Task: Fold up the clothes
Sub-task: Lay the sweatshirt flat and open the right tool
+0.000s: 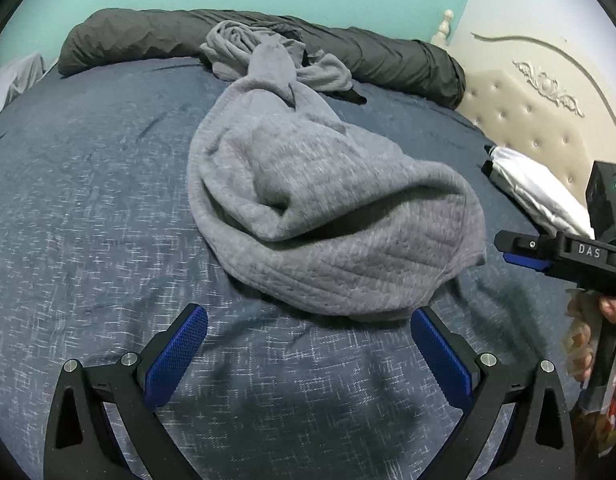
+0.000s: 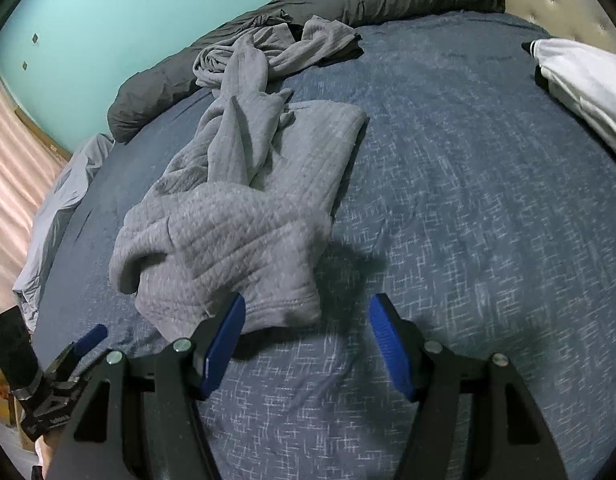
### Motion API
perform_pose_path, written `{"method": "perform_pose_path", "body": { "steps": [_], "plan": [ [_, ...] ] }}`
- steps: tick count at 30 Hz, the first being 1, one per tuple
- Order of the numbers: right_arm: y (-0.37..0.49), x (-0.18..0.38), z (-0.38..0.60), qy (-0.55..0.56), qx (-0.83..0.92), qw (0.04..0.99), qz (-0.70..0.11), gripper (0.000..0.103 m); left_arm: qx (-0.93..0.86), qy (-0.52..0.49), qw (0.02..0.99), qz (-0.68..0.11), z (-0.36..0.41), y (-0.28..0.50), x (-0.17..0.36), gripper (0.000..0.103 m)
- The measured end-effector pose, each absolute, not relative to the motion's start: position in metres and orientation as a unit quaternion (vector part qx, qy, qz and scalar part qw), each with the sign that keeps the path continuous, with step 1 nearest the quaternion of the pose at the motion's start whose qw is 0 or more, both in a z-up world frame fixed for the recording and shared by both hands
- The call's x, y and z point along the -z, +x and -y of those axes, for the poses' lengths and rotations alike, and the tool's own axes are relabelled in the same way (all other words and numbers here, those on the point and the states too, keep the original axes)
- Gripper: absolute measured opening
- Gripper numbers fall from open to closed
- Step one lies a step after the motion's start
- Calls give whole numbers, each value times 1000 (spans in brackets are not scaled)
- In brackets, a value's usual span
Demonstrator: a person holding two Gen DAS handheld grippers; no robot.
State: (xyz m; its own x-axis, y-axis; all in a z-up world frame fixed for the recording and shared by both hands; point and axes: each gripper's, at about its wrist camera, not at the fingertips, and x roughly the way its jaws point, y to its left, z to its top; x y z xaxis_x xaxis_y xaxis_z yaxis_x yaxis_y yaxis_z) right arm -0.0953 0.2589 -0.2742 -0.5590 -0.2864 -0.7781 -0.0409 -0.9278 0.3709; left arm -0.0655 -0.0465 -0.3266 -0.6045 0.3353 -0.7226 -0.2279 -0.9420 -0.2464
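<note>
1. You are holding your left gripper (image 1: 309, 330) with its blue fingers (image 1: 175, 360) spread wide and gripping nothing, hovering just short of the near edge of the grey sweater (image 1: 308, 208).
2. Your right gripper (image 2: 306, 326) is also standing released, its left finger just beside the sweater's hem.
3. The sweater is lying crumpled in the middle of the bed (image 1: 87, 200), on the blue cover.
4. A thinner grey garment (image 1: 243, 52) is lying bunched behind it, against a dark rolled blanket (image 1: 147, 36).
</note>
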Motion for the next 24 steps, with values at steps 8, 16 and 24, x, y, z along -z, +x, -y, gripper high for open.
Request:
{"method": "perform_pose_path", "body": {
  "steps": [8, 16, 24],
  "plan": [
    [-95, 284, -253, 462, 863, 82, 188, 66, -889, -428, 149, 62, 35, -75, 341, 103],
    [-96, 294, -258, 463, 860, 85, 197, 66, -888, -432, 145, 66, 25, -85, 352, 103],
    [-98, 303, -262, 465, 857, 88, 205, 66, -884, -442, 136, 67, 15, -97, 361, 103]
  ]
}}
